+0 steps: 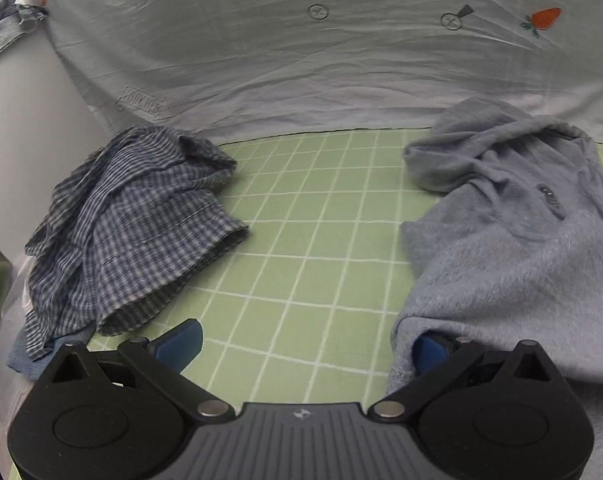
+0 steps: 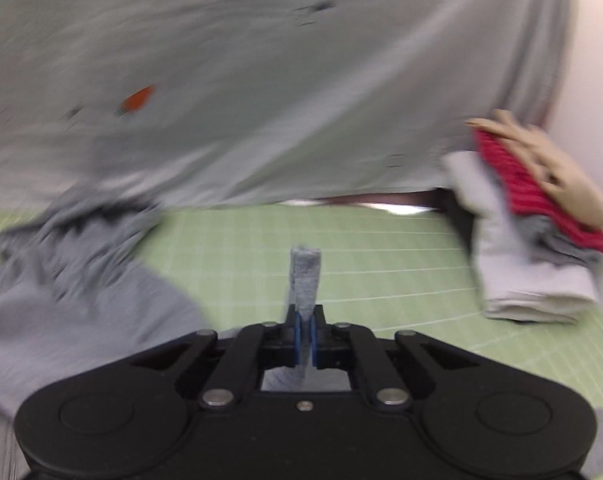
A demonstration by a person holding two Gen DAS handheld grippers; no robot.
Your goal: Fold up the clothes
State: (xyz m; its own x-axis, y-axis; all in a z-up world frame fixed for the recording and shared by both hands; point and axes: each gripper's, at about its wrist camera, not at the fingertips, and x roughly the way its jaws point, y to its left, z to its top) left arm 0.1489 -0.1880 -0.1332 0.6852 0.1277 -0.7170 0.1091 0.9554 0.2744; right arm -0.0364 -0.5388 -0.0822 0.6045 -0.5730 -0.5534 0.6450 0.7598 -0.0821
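A grey-blue fleece garment lies crumpled on the green grid mat, at the right in the left wrist view. My left gripper is open wide over the mat; its right finger is tucked under the garment's edge, its left finger is bare. In the blurred right wrist view the same garment lies at the left. My right gripper is shut on a narrow fold of its grey cloth that sticks up between the pads.
A blue checked shirt lies bunched at the mat's left. A stack of folded clothes, red and tan on top, sits at the mat's right. A grey sheet with carrot prints hangs behind the mat.
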